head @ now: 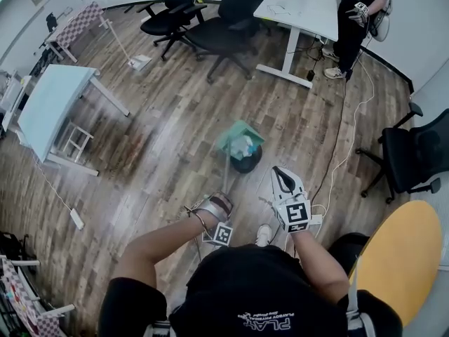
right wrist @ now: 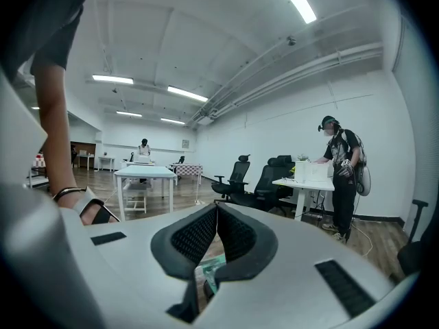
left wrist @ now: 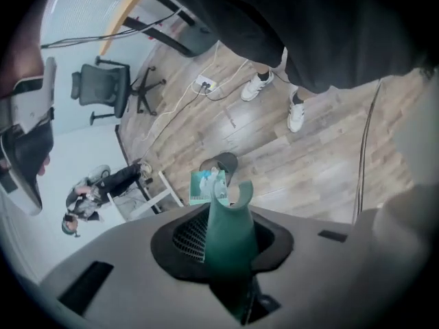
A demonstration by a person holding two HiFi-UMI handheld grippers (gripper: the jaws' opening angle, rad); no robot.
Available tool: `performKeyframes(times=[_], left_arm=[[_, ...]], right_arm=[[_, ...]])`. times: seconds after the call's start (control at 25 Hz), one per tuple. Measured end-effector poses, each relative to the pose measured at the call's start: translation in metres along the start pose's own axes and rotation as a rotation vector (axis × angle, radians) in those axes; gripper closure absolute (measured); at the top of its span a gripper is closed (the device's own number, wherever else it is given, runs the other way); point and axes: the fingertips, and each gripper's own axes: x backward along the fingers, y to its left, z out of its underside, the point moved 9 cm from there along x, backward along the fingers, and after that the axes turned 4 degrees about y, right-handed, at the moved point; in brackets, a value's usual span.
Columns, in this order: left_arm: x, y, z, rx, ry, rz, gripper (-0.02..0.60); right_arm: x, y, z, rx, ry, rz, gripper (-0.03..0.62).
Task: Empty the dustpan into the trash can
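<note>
One o'clock of the left gripper (head: 219,203), holding the dustpan (head: 238,139) above the trash can (head: 250,163), jaws clamping its green handle (left wrist: 230,238).

Green dustpan (head: 240,137) with long handle (head: 227,177), tipped over small black round trash can (head: 249,161). White scraps (head: 244,144) in pan. Can upright on wood floor (head: 161,153), out in the open.

Left gripper (left wrist: 223,252) clamps dustpan handle (left wrist: 230,219), pan (left wrist: 204,187) over trash can (left wrist: 224,162).

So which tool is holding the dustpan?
The left tool, clamped on the green dustpan handle; the right tool is shut on nothing.
</note>
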Motion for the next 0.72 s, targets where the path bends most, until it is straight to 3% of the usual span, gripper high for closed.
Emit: performKeyframes(times=[0.48,0.72], left_arm=[[0.005,-0.033,-0.009,-0.266,-0.006,-0.012,0.469],[-0.006,-0.050,-0.021,-0.281,-0.024,-0.004,0.459]], right_arm=[[0.009,0.011,0.017,-0.029,0.024,-0.035,0.569],[0.003,0.016,0.014,-0.021,0.013,-0.055,0.569]])
